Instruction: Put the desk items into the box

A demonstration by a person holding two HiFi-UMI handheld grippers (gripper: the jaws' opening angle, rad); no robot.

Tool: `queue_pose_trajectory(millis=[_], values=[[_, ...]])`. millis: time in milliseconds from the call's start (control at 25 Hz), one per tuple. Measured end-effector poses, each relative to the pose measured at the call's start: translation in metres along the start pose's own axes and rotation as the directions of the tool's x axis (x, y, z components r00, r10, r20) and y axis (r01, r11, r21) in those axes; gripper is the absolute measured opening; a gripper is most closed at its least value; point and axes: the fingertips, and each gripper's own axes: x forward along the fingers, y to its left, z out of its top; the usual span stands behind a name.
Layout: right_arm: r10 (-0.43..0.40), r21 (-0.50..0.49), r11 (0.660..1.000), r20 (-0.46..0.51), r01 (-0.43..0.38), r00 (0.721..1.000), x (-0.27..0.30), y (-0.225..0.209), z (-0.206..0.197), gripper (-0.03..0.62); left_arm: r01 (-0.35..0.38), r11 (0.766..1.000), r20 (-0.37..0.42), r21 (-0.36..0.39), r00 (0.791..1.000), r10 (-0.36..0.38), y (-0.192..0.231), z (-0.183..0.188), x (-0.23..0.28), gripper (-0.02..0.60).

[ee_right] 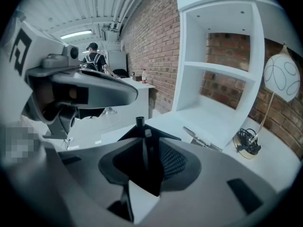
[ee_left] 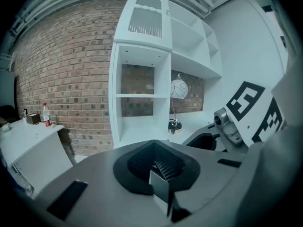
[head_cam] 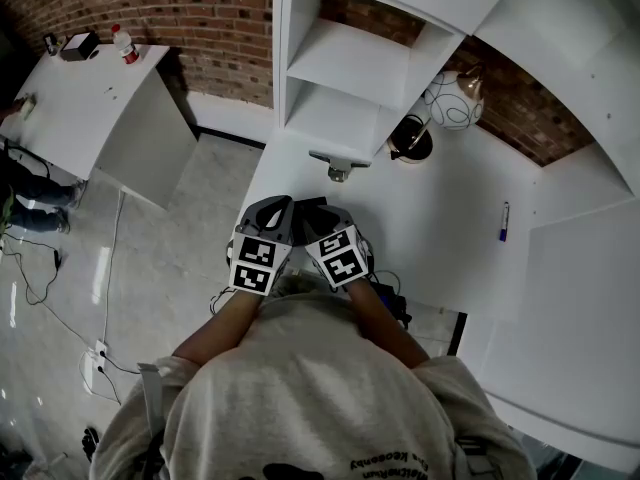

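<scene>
Both grippers are held side by side over the white desk's [head_cam: 440,218] front left corner. My right gripper [head_cam: 322,218] [ee_right: 144,174] stands open, and a slim black pen-like stick [ee_right: 140,126] rises upright in the gap between its jaws. Just beyond them lies a dark angular shape [head_cam: 311,206]; I cannot tell whether it is the box. My left gripper [head_cam: 280,210] [ee_left: 163,174] looks shut, with nothing showing between its jaws. A blue pen [head_cam: 504,221] lies at the desk's right. A small metal stapler-like item [head_cam: 338,165] sits by the shelf foot.
A white shelf unit [head_cam: 350,68] stands at the desk's back against the brick wall. A round white lamp [head_cam: 452,101] with a dark base [head_cam: 411,140] is to its right. A side table [head_cam: 80,98] with a bottle [head_cam: 124,44] stands left. Cables [head_cam: 40,278] trail on the floor.
</scene>
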Motion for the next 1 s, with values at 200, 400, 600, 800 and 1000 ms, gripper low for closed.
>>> queue_pose_trajectory(millis=[200,400,600,800,1000], values=[[0.028,0.003,1.000,0.003,-0.028,1.000,0.001,0.003,-0.001,0.131,-0.010,1.000,-0.001,-0.002,1.000,0.010,0.001,0.000,0.000,0.006],[0.014,0.032,0.999,0.081,-0.017,0.997,-0.006,0.001,0.012,0.135,-0.015,1.000,0.000,-0.010,1.000,0.015,0.002,0.001,-0.003,0.008],[-0.068,0.037,0.997,0.223,0.061,0.972,-0.030,-0.012,0.046,0.134,-0.001,1.000,0.050,-0.013,0.999,0.002,-0.004,0.016,-0.007,0.008],[-0.137,0.083,0.990,0.366,0.114,0.921,-0.064,-0.022,0.079,0.120,0.005,1.000,0.132,-0.007,0.991,-0.004,-0.010,0.048,-0.016,0.008],[-0.216,0.140,0.976,0.467,0.170,0.857,-0.099,-0.033,0.101,0.058,-0.005,1.000,0.211,-0.002,0.977,0.005,-0.012,0.083,-0.030,0.008]])
